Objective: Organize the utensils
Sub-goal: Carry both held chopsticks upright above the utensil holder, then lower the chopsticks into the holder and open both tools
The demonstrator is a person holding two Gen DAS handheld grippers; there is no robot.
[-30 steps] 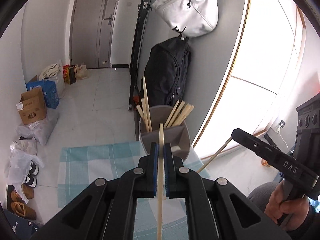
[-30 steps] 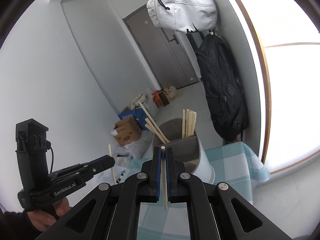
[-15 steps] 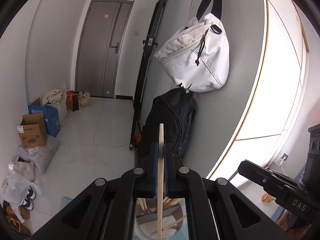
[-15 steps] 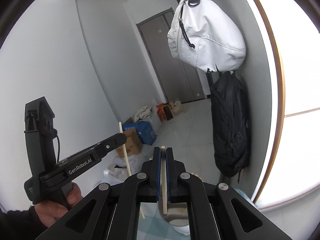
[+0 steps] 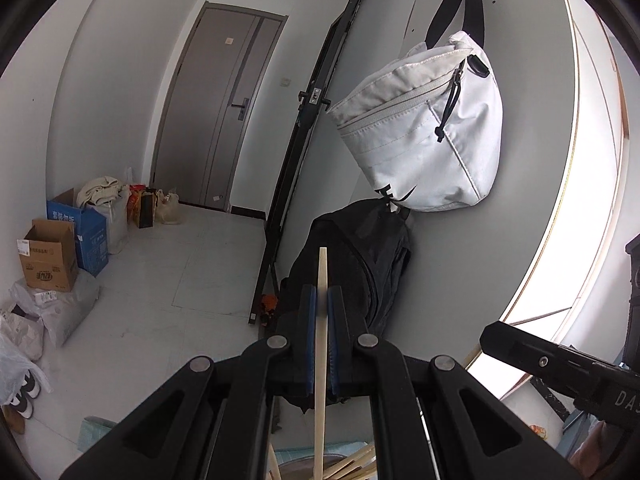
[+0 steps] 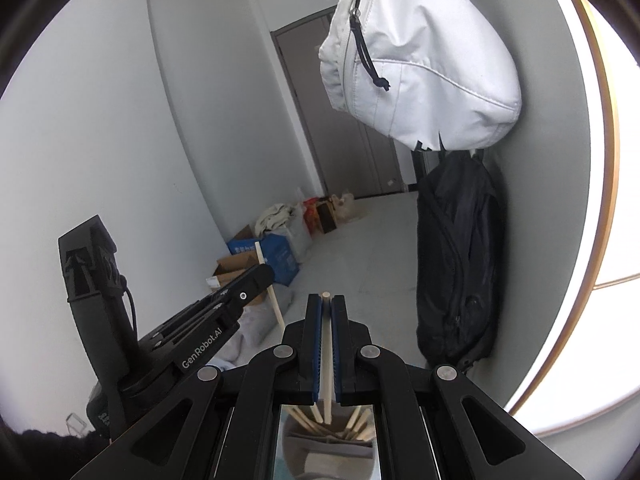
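Two black handheld grippers with blue pads are raised in a pale grey room, each pinching one light wooden chopstick.

In the left wrist view, the left gripper (image 5: 321, 304) has its jaws pressed together on an upright light wooden chopstick (image 5: 321, 344), whose squared tip sticks out beyond the pads. Low in this view, the tips of more chopsticks (image 5: 356, 465) fan out below the gripper.

In the right wrist view, the right gripper (image 6: 326, 312) is clamped on a second pale wooden chopstick (image 6: 327, 356). Directly beneath it stands a round grey utensil holder (image 6: 332, 452) with several chopsticks leaning inside.

On the far wall to the right hang a white fabric bag (image 5: 424, 136) and, under it, a black backpack (image 5: 360, 264). A grey door (image 5: 212, 112) stands at the far end, with cardboard boxes (image 5: 48, 256) and bags along the left wall.
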